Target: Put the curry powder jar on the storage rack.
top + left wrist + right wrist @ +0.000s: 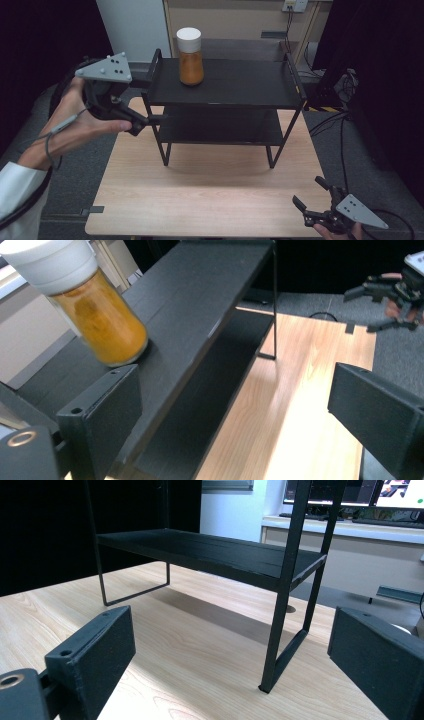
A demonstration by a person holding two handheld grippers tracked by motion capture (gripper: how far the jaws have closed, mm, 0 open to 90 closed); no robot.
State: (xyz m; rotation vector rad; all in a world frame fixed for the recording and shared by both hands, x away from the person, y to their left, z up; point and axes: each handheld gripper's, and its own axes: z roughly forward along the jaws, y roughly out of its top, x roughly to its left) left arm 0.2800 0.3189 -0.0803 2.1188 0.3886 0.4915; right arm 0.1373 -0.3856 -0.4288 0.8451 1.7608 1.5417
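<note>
A jar of orange powder with a white lid stands upright on the top shelf of a black two-tier rack, towards the shelf's left end. My left gripper is held at the rack's left end, open, with nothing between its jaws. In the left gripper view the jar is just beyond the left jaw, and the gripper is apart from it. My right gripper hovers open at the table's front right corner. In the right gripper view the gripper faces the rack from low over the wood.
The rack stands at the back of a light wooden table. Its lower shelf carries nothing. Cables lie on the grey floor to the right. A pale cabinet stands behind the rack.
</note>
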